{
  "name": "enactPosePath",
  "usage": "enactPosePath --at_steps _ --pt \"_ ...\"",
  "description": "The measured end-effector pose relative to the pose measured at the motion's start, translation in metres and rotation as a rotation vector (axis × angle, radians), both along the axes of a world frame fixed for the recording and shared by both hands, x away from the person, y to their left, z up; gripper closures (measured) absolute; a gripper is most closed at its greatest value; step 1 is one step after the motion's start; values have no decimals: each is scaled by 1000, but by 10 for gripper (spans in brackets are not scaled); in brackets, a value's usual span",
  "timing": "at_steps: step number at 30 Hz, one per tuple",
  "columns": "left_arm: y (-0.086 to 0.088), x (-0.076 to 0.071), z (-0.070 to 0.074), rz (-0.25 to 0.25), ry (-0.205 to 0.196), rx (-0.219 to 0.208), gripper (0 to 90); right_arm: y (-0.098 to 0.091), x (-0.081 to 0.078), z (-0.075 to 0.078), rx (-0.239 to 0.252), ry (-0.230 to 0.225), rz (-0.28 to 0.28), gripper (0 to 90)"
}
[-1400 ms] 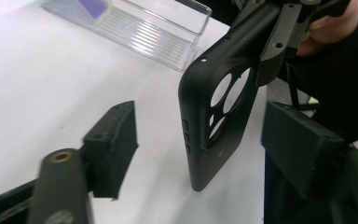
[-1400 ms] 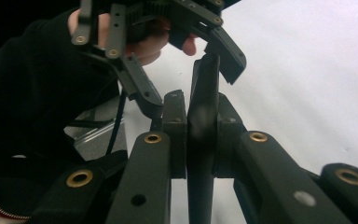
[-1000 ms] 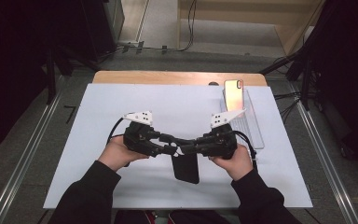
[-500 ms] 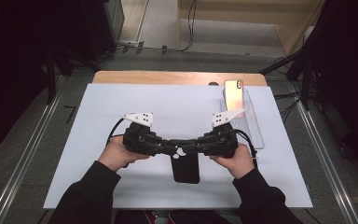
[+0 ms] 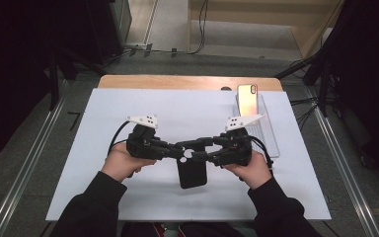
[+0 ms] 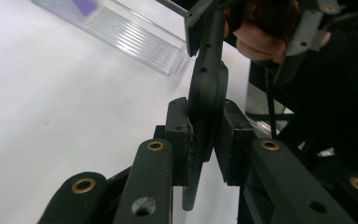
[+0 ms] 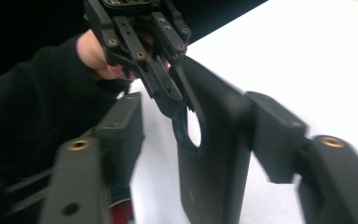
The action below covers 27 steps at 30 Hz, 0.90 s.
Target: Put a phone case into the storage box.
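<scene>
Overhead light brightens the white bench (image 5: 103, 148) evenly, casting soft shadows; surroundings stay dim. The right gripper view is motion-blurred, and the left gripper view's foreground is soft.

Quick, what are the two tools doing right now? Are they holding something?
Left tool: shut on the black phone case.
Right tool: its jaws have just been opening; the case sits between them, with a gap at one pad.

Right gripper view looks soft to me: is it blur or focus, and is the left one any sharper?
Right gripper view: smeared, the phone case and the near jaws blurred. Left gripper view: sharper on the case edge, clear tray behind soft. High view: even light, dark surroundings.
</scene>
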<state>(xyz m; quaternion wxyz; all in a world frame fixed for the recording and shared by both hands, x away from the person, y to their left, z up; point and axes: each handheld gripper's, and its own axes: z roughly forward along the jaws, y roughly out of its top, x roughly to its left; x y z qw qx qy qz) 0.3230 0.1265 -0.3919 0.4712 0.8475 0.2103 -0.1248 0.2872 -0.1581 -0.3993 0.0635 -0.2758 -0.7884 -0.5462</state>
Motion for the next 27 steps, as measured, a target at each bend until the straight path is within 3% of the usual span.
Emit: enactPosePath --at_steps 5,7,10,17,21,27 --pt "4 0 5 60 -4 11 770 -1 -1 0 -6 -15 -28 233" --pt "5 0 7 83 -6 13 770 -1 -2 -1 -6 -20 -10 146" --pt "6 0 8 113 -8 23 769 3 -2 -3 -53 -30 -44 0" --pt "4 0 11 204 12 56 769 8 -2 -11 -108 -25 -111 0" --pt "3 0 12 240 34 63 768 15 -4 -14 -142 -30 -179 0" --pt "0 -5 15 304 11 91 768 17 -6 -19 -153 -47 -290 0"
